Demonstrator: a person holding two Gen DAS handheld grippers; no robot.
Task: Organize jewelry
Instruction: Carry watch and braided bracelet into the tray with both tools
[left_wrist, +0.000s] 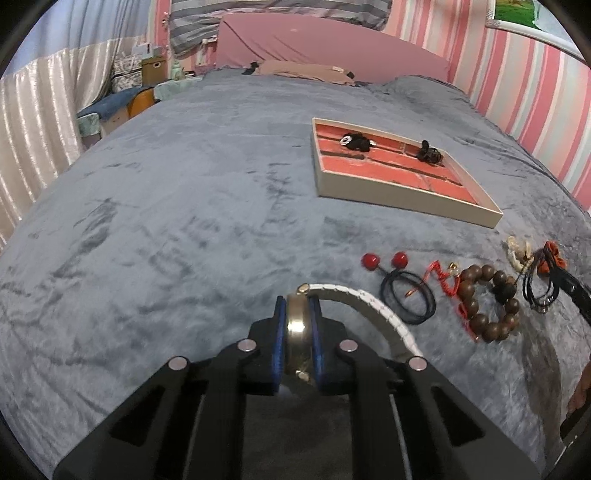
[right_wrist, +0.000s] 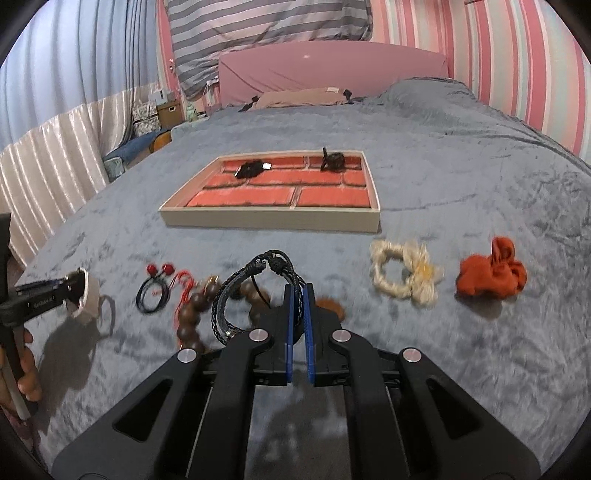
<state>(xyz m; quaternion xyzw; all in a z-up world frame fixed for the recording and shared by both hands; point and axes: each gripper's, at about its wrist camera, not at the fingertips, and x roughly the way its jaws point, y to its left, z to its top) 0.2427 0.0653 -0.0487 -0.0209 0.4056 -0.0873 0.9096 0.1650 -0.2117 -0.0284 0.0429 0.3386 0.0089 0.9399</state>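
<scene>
My left gripper (left_wrist: 298, 306) is shut on a gold watch (left_wrist: 297, 328) with a white strap (left_wrist: 369, 306), held above the grey bed cover; it also shows in the right wrist view (right_wrist: 83, 291). My right gripper (right_wrist: 300, 291) is shut on a black braided cord bracelet (right_wrist: 255, 280), lifted over a brown wooden bead bracelet (right_wrist: 192, 317). The tray (right_wrist: 271, 220) with a red brick-pattern lining lies further back and holds two black items (right_wrist: 253, 168) (right_wrist: 332, 161). The tray shows in the left wrist view (left_wrist: 391, 195) too.
On the bed lie a black hair tie with red balls (right_wrist: 157, 284), a red cord (right_wrist: 183, 284), a cream scrunchie (right_wrist: 402, 273) and an orange scrunchie (right_wrist: 491, 275). Pillows (right_wrist: 303, 96) and a pink headboard (right_wrist: 332, 70) are at the far end.
</scene>
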